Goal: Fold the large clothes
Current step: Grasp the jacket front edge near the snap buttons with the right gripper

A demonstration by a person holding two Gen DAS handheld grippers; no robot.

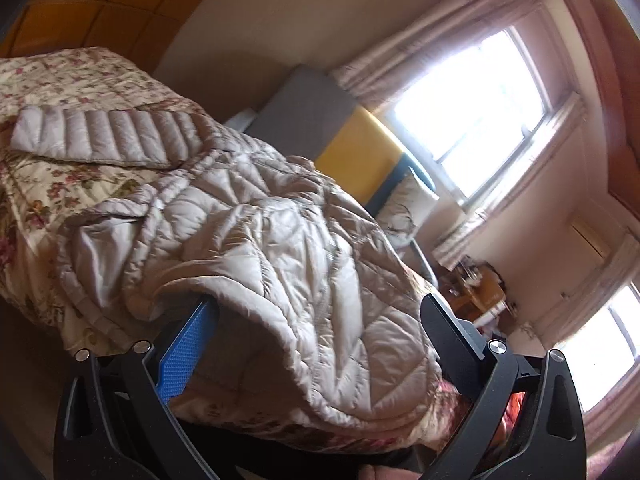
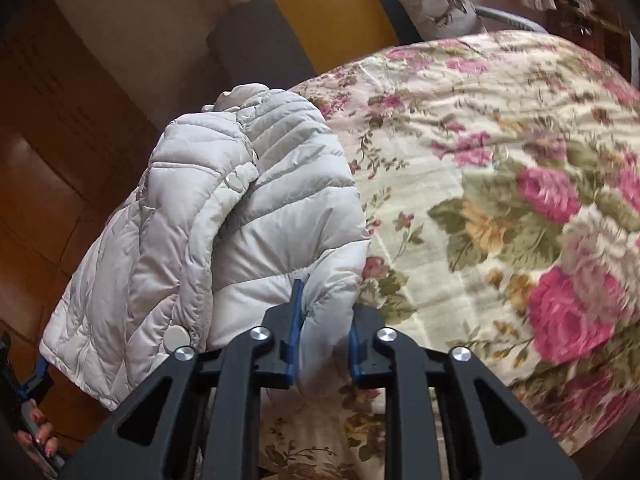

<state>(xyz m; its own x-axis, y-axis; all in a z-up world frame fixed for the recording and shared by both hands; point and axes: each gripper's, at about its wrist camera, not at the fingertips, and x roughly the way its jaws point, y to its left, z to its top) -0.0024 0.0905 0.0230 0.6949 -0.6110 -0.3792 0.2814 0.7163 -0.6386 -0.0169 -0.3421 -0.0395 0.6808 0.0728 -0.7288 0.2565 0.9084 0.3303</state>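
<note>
1. One padded jacket [image 2: 224,216] lies at the edge of the flowered bedspread [image 2: 500,184].
2. We see the right gripper [image 2: 324,320] clenched on its fabric.
3. We see the left gripper [image 1: 320,316] spread wide around the hem.

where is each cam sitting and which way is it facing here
Left wrist: on the left gripper, facing along the bed toward the window; its jaws stand wide around the jacket hem.
Right wrist: on the right gripper, angled down at the floral bedspread, shut on jacket fabric; a hand shows at bottom left.
Shared: jacket, bedspread, yellow headboard panel.
</note>
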